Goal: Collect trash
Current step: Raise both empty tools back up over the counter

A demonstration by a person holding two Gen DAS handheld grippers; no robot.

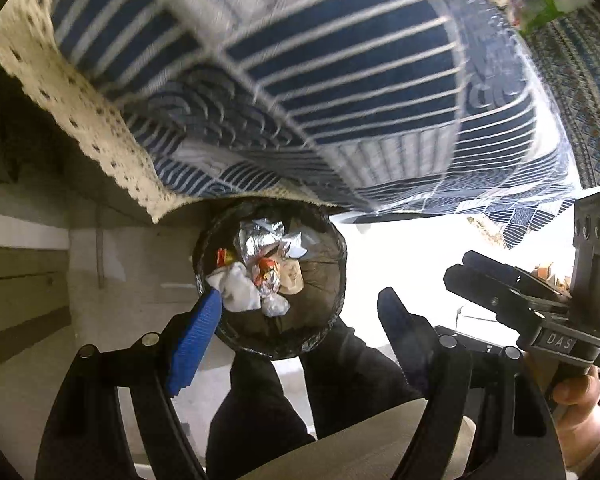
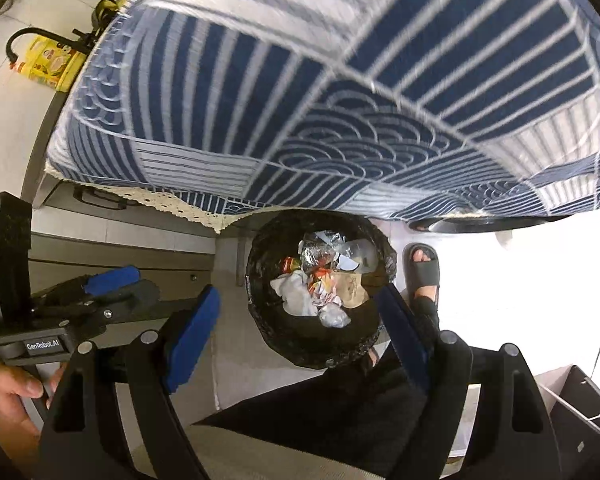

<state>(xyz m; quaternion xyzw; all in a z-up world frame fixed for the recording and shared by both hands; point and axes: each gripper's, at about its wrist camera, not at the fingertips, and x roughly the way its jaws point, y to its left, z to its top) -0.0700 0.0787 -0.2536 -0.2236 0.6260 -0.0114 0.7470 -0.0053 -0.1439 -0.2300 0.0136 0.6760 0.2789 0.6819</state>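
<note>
A round bin lined with a black bag (image 1: 324, 312) stands on the floor below the table edge; it also shows in the right wrist view (image 2: 300, 344). Inside lie white tissue (image 1: 238, 290), foil and printed wrappers (image 1: 266, 276) and clear plastic (image 2: 360, 254). My left gripper (image 1: 300, 340) is open and empty above the bin. My right gripper (image 2: 300, 332) is open and empty above the bin too. In the left wrist view the right gripper (image 1: 472, 276) shows at the right edge. In the right wrist view the left gripper (image 2: 120, 284) shows at the left.
A table with a blue and white patterned cloth (image 1: 300, 80) with a lace edge (image 1: 92, 140) overhangs the bin; the cloth fills the upper right wrist view (image 2: 340, 100). The person's dark trousers (image 1: 260, 400) and sandalled foot (image 2: 422, 276) are beside the bin. A yellow bag (image 2: 52, 64) lies far left.
</note>
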